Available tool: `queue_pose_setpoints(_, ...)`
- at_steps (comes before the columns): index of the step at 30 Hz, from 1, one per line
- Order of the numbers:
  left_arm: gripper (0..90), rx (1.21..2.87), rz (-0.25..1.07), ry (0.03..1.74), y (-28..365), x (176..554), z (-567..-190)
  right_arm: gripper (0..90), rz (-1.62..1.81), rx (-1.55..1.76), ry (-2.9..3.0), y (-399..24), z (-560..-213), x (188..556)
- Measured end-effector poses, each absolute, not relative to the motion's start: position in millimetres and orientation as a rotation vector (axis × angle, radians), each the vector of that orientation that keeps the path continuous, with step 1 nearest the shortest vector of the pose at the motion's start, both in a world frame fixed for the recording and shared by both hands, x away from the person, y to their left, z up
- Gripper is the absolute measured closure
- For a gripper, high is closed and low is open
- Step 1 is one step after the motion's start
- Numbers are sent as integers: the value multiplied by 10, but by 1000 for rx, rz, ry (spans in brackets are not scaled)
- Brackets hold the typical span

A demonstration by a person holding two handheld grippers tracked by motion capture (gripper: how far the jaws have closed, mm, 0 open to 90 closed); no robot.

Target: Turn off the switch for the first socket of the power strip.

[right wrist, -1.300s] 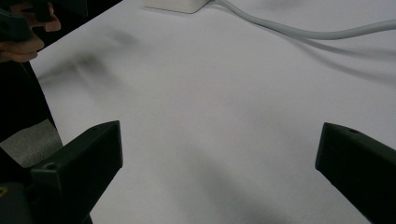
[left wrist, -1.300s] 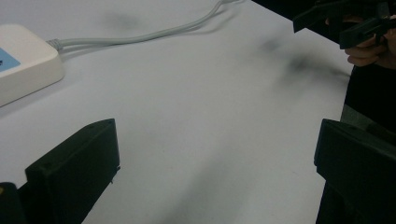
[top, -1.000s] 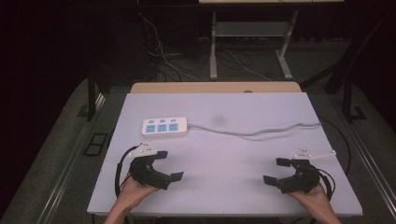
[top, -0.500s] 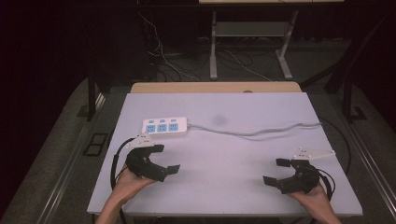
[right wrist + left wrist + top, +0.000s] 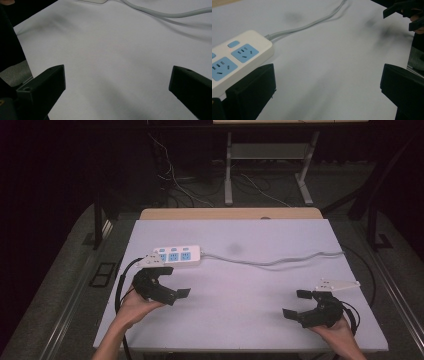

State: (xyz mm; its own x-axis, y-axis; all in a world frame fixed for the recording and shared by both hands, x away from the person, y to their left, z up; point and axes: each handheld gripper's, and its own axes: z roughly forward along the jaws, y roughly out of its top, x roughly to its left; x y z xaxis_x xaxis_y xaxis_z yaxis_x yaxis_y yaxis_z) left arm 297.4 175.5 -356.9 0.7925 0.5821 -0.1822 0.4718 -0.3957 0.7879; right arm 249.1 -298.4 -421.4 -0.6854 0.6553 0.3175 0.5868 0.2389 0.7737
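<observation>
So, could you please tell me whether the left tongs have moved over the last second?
Yes. In the high view the left tongs have moved away from the person, toward the power strip, and now sit just short of it.

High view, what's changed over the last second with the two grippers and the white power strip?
The left gripper has moved forward, away from the person and toward the white power strip with blue sockets, jaws open, holding nothing. The right gripper stayed put near the table's right front, open. The strip and its grey cable have not moved.
</observation>
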Motion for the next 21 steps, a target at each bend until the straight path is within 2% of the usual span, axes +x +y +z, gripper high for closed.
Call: queue_pose_setpoints(21,0,2124,202,792,1790,3276,-3336,4,1434,1207,2426,-2973,-4226,2490)
